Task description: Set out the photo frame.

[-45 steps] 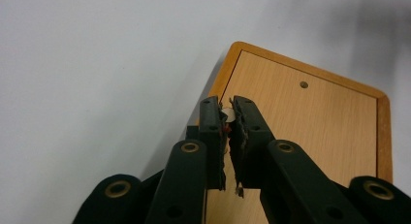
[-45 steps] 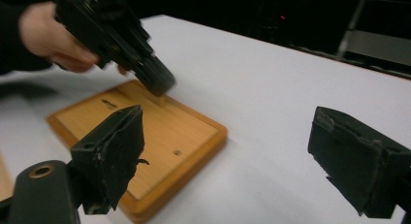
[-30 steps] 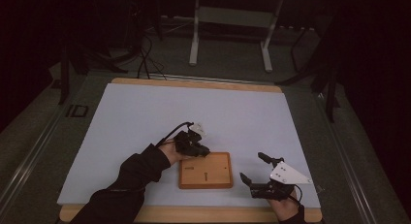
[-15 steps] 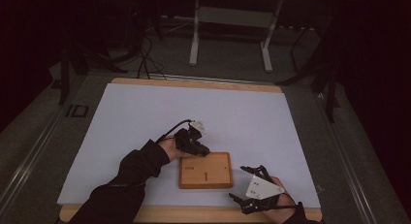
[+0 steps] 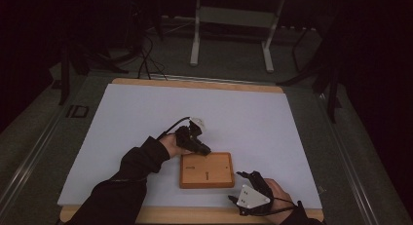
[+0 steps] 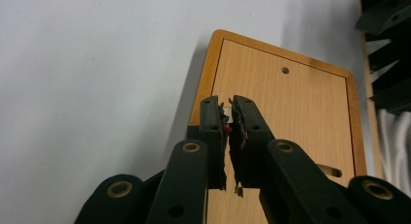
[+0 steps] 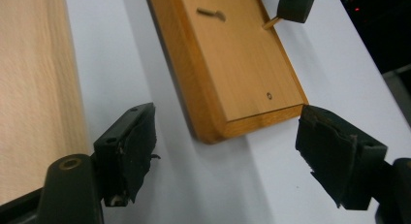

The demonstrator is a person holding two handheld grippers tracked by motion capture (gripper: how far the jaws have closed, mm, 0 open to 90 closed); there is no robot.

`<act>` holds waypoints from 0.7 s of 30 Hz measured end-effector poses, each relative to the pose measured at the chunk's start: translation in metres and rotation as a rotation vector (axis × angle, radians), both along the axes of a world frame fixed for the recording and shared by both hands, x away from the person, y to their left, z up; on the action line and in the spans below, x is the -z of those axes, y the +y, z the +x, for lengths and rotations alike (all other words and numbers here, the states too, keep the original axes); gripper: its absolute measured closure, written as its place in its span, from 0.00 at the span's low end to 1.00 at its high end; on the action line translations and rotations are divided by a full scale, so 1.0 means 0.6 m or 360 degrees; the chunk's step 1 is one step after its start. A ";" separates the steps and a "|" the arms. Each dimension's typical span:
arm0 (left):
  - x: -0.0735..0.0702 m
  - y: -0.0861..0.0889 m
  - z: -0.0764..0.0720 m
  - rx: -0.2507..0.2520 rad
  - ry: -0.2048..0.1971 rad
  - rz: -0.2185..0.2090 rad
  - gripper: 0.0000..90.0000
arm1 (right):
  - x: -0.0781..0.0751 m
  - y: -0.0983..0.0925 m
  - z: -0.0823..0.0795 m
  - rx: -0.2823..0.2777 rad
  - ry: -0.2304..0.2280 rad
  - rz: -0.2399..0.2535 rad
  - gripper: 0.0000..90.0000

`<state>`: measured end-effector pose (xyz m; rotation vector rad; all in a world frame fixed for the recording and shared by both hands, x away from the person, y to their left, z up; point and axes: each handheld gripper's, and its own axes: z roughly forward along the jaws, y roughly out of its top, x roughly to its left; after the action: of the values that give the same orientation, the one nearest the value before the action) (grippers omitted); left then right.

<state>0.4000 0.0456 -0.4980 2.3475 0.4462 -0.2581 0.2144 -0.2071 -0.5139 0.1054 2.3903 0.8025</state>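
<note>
With the left gripper (image 5: 203, 149) pinched shut on a small pale peg (image 6: 228, 109) over the flat rectangular wooden board (image 5: 207, 170), the right gripper (image 7: 228, 151), jaws just narrowing yet gaping empty around the board's corner, risks nudging the board off line.

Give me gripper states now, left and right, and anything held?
Left gripper: shut over the wooden board, something small pinched between its fingers; cannot tell what.
Right gripper: open, has just been closing, fingers flanking the board's corner, not touching it.
</note>
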 end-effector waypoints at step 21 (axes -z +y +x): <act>0.001 0.000 0.011 0.0032 0.0046 -0.0004 0.94 | 0.046 0.027 -0.022 -0.0158 -0.0612 -0.0447 0.55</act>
<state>0.4067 0.0456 -0.4988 2.3496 0.4365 -0.3022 0.2011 -0.1906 -0.5418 -0.2600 2.1242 0.4711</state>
